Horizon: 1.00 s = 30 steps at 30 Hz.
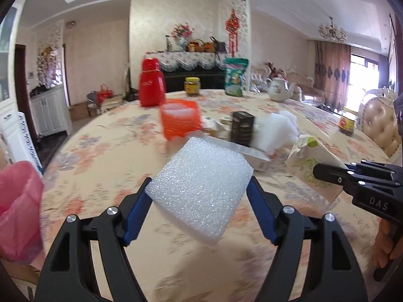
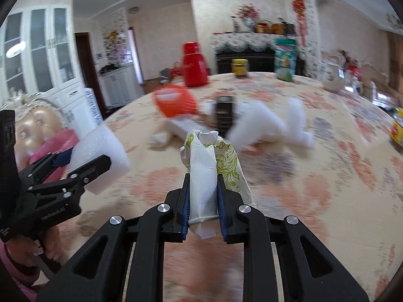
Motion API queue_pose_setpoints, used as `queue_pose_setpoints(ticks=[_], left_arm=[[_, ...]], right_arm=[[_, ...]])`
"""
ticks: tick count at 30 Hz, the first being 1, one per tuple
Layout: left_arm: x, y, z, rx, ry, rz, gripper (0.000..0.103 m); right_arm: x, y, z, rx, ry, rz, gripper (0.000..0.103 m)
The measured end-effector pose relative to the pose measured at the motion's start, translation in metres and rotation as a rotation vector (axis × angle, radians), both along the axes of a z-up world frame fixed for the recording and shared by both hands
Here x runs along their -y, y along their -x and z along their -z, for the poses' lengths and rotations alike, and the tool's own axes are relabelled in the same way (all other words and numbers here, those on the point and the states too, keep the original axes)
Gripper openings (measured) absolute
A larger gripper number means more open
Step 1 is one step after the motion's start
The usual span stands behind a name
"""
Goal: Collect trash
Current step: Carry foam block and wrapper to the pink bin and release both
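Left tongs (image 1: pixel 199 196): spread wide, blue pads pinching a white foam block (image 1: pixel 201 188) by two opposite edges, block carried above the counter (image 1: pixel 100 156). Right tongs (image 2: pixel 202 201): pressed nearly together, pinching a crumpled paper wrapper (image 2: pixel 204 176) with green scrollwork, upper end bunched and free. Pink-lined bin (image 1: pixel 17 206): low at the left edge of the left view, beside the counter, probably the destination for both pieces. Remaining trash on the counter, clustered near mid-table: orange basket (image 1: pixel 180 120) with white filling, dark carton (image 1: pixel 241 128), white fluff (image 1: pixel 274 130), flat white box (image 1: pixel 249 153). Not trash, by appearance: red jug (image 1: pixel 151 85), jar (image 1: pixel 192 86), green bag (image 1: pixel 234 76), teapot (image 1: pixel 279 89), second jar (image 1: pixel 347 124) near the right rim. Risks, judged: foam light and slick, gripped only at its edges, so liable to pivot or pop out under a quick swing or slackened squeeze; block broad, so liable to catch the bin rim and drop to the floor. Wrapper soft, grip on a thin fold, so liable to slide out or hang from a pad on release. Both tongs close together in each view, so collision possible over the same opening. Pictures smeared, so aim at the bin uncertain; bin liner loose and apt to fold inward if struck.
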<state>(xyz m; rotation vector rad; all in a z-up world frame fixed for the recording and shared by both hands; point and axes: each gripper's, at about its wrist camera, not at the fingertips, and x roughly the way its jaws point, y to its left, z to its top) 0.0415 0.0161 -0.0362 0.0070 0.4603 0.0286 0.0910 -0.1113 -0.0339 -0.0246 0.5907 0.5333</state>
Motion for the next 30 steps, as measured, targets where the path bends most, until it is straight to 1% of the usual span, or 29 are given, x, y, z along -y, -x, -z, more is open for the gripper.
queue_pose_setpoints(ticks=[3, 6, 8, 11, 15, 19, 25, 28, 30], left_arm=[[-0.024, 0.019, -0.002, 0.031, 0.004, -0.034, 0.072], [-0.048, 0.037, -0.005, 0.063, -0.007, -0.073, 0.073], [-0.065, 0.045, -0.008, 0.071, -0.003, -0.101, 0.073], [-0.096, 0.058, -0.013, 0.082, 0.023, -0.167, 0.073], [-0.138, 0.073, -0.016, 0.091, 0.029, -0.270, 0.073], [-0.182, 0.094, -0.020, 0.101, 0.010, -0.385, 0.073], [-0.250, 0.115, -0.029, 0.116, -0.006, -0.542, 0.073], [-0.284, 0.118, -0.033, 0.118, 0.007, -0.590, 0.073], [-0.310, 0.121, -0.032, 0.109, 0.016, -0.624, 0.073]], right_arm=[[-0.024, 0.006, -0.003, 0.020, -0.014, -0.063, 0.020], [-0.048, 0.010, -0.006, 0.029, -0.027, -0.121, 0.020], [-0.068, 0.012, -0.008, 0.024, -0.038, -0.170, 0.020], [-0.097, 0.014, -0.010, 0.018, -0.057, -0.235, 0.020], [-0.141, 0.012, -0.013, 0.018, -0.071, -0.334, 0.020], [-0.190, 0.007, -0.014, -0.006, -0.086, -0.438, 0.021], [-0.266, 0.001, -0.017, -0.008, -0.081, -0.573, 0.021], [-0.306, -0.005, -0.017, -0.005, -0.080, -0.621, 0.021], [-0.332, -0.013, -0.014, -0.034, -0.097, -0.658, 0.021]])
